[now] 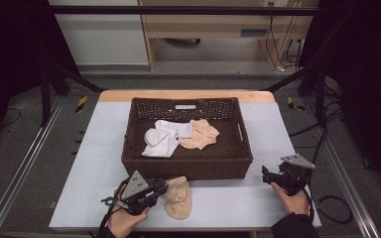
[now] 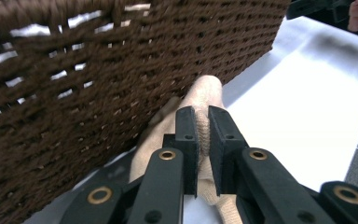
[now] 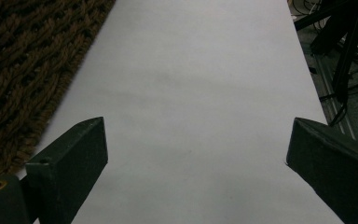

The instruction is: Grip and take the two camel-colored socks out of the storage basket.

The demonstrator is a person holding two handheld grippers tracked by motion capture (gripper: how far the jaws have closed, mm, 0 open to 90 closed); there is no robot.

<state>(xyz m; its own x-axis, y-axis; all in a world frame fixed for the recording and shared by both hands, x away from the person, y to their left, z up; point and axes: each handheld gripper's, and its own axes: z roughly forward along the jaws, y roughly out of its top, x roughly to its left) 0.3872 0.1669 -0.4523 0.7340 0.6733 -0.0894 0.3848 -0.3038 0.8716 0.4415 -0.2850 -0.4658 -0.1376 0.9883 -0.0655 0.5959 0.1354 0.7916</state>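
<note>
Nearest the person, the left gripper (image 2: 203,154) has its jaws closed on a fold of the beige sock (image 1: 178,197), which lies on the table (image 1: 228,203) just in front of the basket (image 1: 186,166), its toe touching or nearly touching the woven wall. The likely step is lifting this sock into the basket, so the pinch should stay firm while the hand rises straight up, high enough that the dangling end clears the rim before moving forward. To the right, the right gripper (image 1: 267,176) rests near the basket's corner with its jaws wide apart and nothing between them, over bare table; it can stay put. Farther off, inside the basket, a white sock (image 1: 161,139) and another beige one (image 1: 198,134) already lie side by side; releasing over the free floor nearer the front wall should avoid piling.
</note>
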